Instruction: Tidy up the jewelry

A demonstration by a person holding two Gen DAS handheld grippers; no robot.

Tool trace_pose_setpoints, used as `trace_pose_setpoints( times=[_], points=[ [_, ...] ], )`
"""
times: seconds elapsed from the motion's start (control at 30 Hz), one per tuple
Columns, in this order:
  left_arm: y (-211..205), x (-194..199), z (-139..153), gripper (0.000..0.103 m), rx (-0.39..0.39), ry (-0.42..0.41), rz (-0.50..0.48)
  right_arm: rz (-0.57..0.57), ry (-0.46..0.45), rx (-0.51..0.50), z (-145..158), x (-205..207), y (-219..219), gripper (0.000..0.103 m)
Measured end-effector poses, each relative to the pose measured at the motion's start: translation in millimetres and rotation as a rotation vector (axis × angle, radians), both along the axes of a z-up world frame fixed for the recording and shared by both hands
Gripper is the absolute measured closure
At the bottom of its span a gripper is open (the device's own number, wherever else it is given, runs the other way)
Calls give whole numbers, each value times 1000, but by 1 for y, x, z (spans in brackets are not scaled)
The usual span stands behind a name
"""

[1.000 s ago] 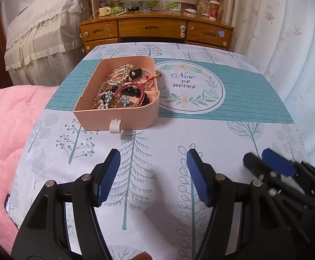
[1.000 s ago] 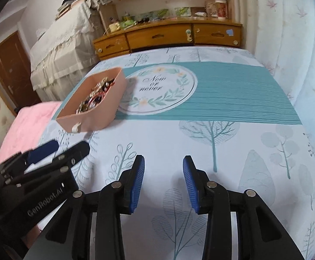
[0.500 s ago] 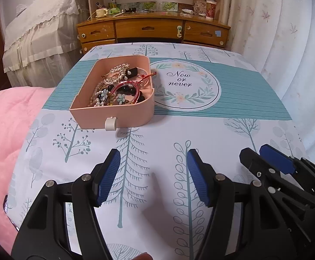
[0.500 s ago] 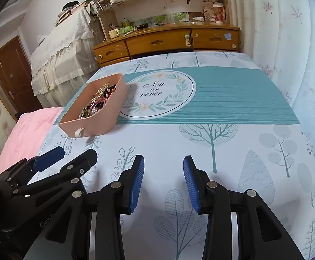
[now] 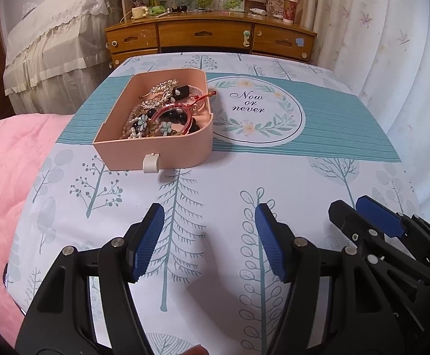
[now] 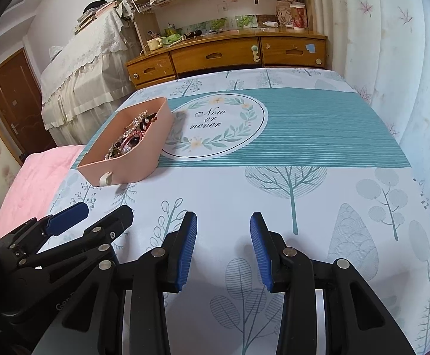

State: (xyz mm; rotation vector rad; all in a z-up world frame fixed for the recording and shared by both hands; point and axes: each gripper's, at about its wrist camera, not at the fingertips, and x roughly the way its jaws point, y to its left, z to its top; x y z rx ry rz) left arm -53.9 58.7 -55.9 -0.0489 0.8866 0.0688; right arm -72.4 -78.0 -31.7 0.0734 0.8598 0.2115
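Left wrist view shows two grippers low in frame, left gripper (image 5: 209, 236) and right gripper (image 5: 360, 210) both spread apart and empty, then one pink tray (image 5: 155, 153) of tangled jewelry (image 5: 161, 115) upper-left of centre, now slightly farther off than before.

Soft even daylight, sharp focus, fisheye-warped edges

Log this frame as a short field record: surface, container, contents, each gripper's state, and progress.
surface: tablecloth with tree print and a "Now or never" wreath
container: pink tray, open top, white tab in front
contents: tangled jewelry, beads, flower charms, sparkly pieces
left gripper: open, empty, short of the tray
right gripper: open, empty, over bare cloth
progress: nothing lifted out yet
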Motion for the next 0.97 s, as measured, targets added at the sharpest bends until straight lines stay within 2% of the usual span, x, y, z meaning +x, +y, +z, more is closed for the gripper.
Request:
trace_pose_setpoints(
  times=[0.97],
  points=[
    [2, 6, -9, 42, 0, 26, 3, 1, 23, 3, -9, 11, 2, 65]
  ],
)
